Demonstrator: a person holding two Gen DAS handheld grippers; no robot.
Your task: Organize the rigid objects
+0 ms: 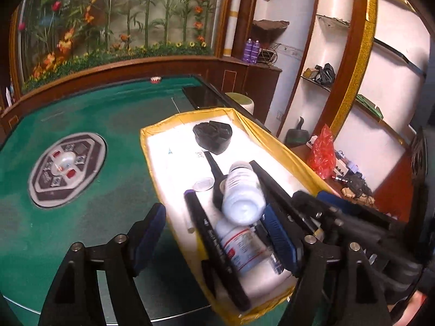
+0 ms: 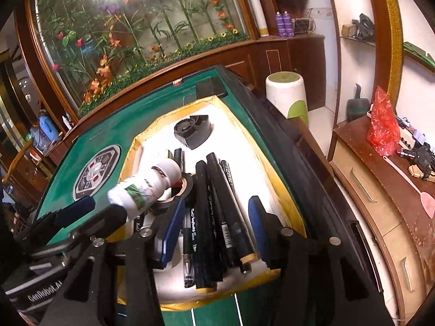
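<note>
Green felt table (image 1: 81,114) carries my yellow-rimmed tray (image 1: 152,141) of pens (image 2: 214,217); both my claws (image 1: 217,236) (image 2: 217,231) stand apart, gripping nothing, a white bottle (image 1: 242,193) blurred between them.

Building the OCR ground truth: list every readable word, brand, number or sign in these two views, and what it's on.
"GenRobot.AI", last letters cut off by shadow: on the left gripper body, bottom left of the right wrist view.
White print on the black markers: too blurred to read.
Label on the lying white bottle: too small.
Label on the tilted white bottle: blurred, only a green picture shows.
Table centre panel: unreadable.
</note>
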